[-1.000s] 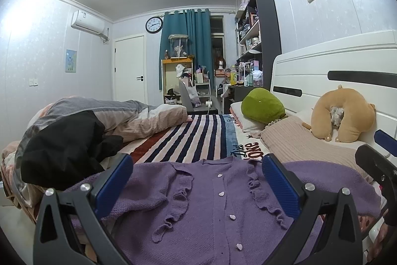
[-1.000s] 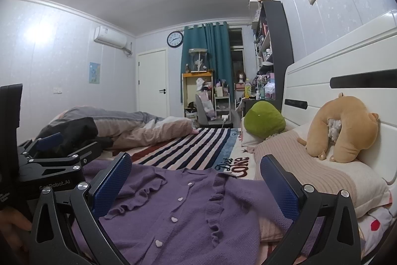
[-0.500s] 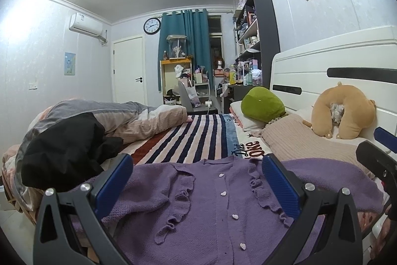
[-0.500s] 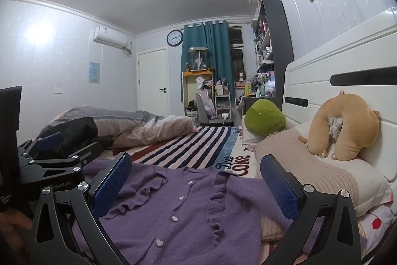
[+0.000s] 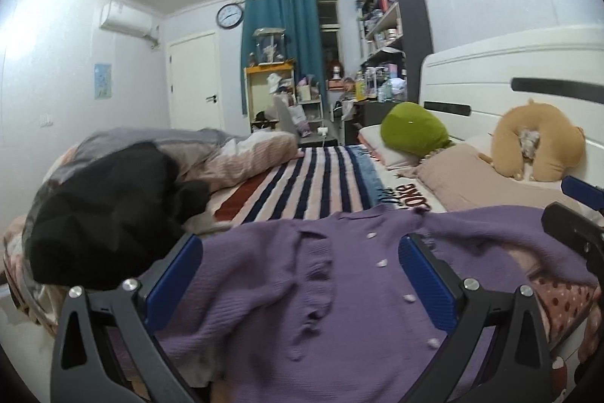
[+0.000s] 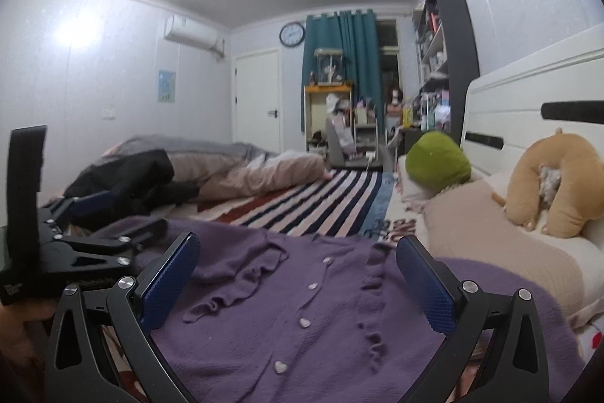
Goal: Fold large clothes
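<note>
Between the spread-apart fingers of the left gripper (image 5: 300, 276) and right gripper (image 6: 298, 274), nothing is held; the purple cardigan (image 6: 302, 305) is seen below, buttoned and ruffled, its hem nearest. Striped bedding (image 5: 321, 180) is left uncovered beyond.

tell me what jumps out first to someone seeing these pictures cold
The purple knitted cardigan with ruffles and pale buttons dominates, spread flat across the near end of the bed between the open left gripper and open right gripper. Beyond it lie a navy-and-white striped blanket and, by the white headboard, a round green plush cushion and a tan U-shaped plush pillow.
</note>
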A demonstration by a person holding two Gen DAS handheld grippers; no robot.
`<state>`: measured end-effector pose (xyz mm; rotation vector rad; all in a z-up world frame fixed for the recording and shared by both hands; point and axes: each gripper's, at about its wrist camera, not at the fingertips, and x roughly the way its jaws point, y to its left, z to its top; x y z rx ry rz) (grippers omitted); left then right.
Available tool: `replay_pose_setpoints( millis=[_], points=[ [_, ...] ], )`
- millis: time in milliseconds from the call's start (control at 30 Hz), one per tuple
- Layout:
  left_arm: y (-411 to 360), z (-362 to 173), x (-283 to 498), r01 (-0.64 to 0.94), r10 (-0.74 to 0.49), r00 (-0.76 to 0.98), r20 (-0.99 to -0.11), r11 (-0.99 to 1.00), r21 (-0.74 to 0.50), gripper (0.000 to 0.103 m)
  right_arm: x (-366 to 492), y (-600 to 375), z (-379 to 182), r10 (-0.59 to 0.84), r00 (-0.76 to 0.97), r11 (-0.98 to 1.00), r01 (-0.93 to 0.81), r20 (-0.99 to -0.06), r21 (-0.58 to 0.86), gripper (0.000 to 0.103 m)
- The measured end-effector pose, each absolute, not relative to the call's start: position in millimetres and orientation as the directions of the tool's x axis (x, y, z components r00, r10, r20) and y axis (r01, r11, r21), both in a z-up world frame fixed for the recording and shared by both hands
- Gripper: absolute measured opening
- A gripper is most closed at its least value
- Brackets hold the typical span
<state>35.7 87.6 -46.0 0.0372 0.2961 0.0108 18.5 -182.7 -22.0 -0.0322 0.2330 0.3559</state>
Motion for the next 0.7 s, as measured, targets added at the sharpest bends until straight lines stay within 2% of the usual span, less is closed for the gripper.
replay_pose_setpoints(
  millis=[167,267,300,367,433,500,533,667,700],
  points=[
    [157.2,-62.9,34.5,-0.037,0.029,0.950,-0.312,0.999,-0.018,0.102,45.9,-159.9,-31.4,0.358,0.887,0.930,-0.366,-0.290,0.028,0.103],
    [208.5,-74.7,26.6,-0.109,0.079,0.945,-0.316,0.991,-0.080,0.102,61.6,-151.1,-34.5,0.357,0.878,0.931,-0.363,-0.319,0.042,0.103],
    [222.9,-80.7,24.9,-0.103,0.067,0.942,-0.330,0.990,-0.094,0.098,67.3,-148.4,-35.0,0.358,0.874,0.931,-0.363,-0.328,0.049,0.103],
    [243.5,-93.1,25.6,-0.102,0.058,0.931,-0.361,0.990,-0.102,0.084,77.5,-142.3,-37.8,0.368,0.865,0.927,-0.368,-0.342,0.067,0.103],
    [259.1,-106.6,28.4,-0.110,0.057,0.913,-0.404,0.988,-0.109,0.060,86.7,-138.9,-40.1,0.378,0.854,0.924,-0.374,-0.358,0.082,0.103],
    [270.4,-119.7,32.2,-0.103,0.039,0.897,-0.440,0.987,-0.123,0.049,94.0,-135.4,-42.4,0.378,0.848,0.924,-0.372,-0.370,0.092,0.103],
    [272.5,-125.6,34.6,-0.092,0.022,0.893,-0.451,0.986,-0.135,0.045,97.7,-133.0,-43.7,0.380,0.844,0.923,-0.371,-0.378,0.098,0.103],
    [282.5,-144.3,37.9,-0.085,-0.007,0.878,-0.478,0.982,-0.171,0.044,107.0,-125.9,-49.2,0.413,0.820,0.909,-0.399,-0.396,0.122,0.103],
    [282.9,-148.8,39.9,-0.079,-0.011,0.873,-0.487,0.983,-0.164,0.040,108.9,-124.3,-49.9,0.415,0.818,0.908,-0.400,-0.398,0.124,0.103]
  ],
)
